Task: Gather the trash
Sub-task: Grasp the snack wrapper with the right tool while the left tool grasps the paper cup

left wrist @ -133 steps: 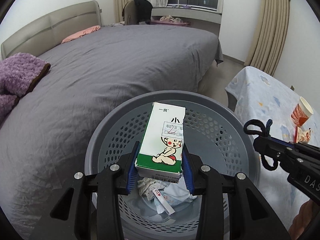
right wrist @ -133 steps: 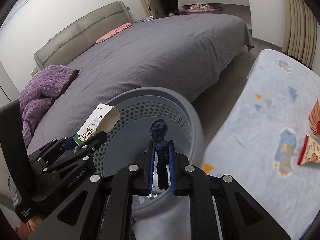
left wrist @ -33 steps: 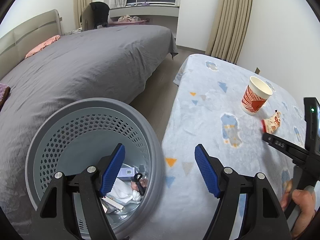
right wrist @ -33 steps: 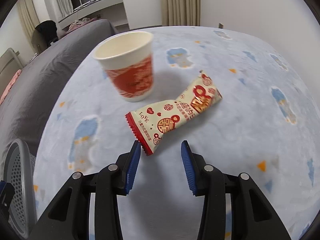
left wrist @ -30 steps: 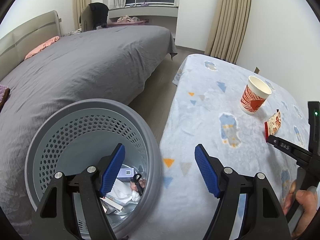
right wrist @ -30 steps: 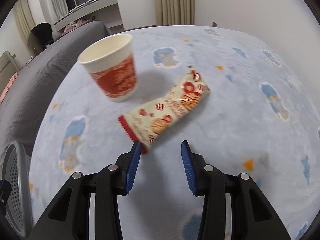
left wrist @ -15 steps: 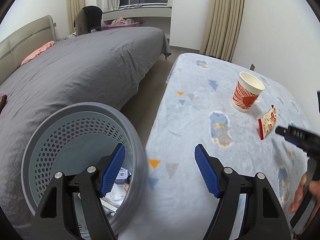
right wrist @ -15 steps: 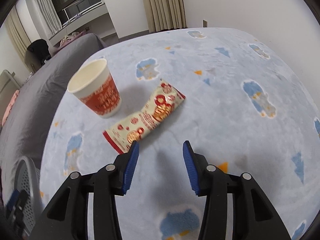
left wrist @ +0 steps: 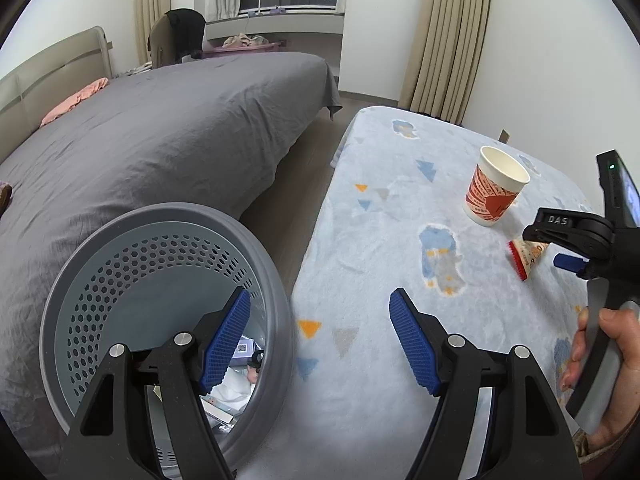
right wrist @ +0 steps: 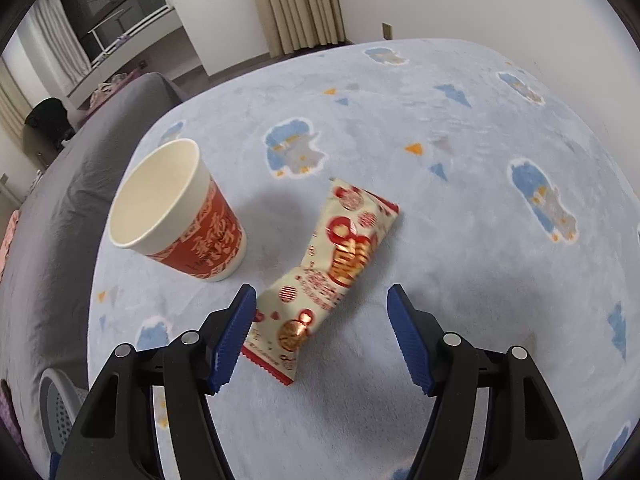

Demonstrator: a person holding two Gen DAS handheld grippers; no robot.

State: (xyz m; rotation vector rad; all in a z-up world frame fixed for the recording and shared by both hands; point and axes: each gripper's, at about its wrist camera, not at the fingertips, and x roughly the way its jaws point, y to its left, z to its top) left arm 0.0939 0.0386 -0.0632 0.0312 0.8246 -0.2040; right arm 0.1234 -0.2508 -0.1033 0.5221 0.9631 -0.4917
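Note:
A cream and red snack wrapper lies on the light blue patterned cloth. My right gripper is open and empty, with the wrapper's near end between its fingers. A red and white paper cup stands upright just left of the wrapper. In the left wrist view the cup and wrapper sit far right, the wrapper partly hidden by the right gripper. My left gripper is open and empty, between the grey perforated bin and the cloth. Trash lies in the bin's bottom.
A large bed with a grey cover runs behind the bin. A strip of wood floor separates bed and clothed surface. Curtains and a white wall stand at the back. The bin shows at the lower left of the right wrist view.
My right gripper opened wider and moved forward, so the wrapper's near end now lies between its fingers. My left gripper stayed open and shifted slightly right. Earlier, carton and black item went into the bin.

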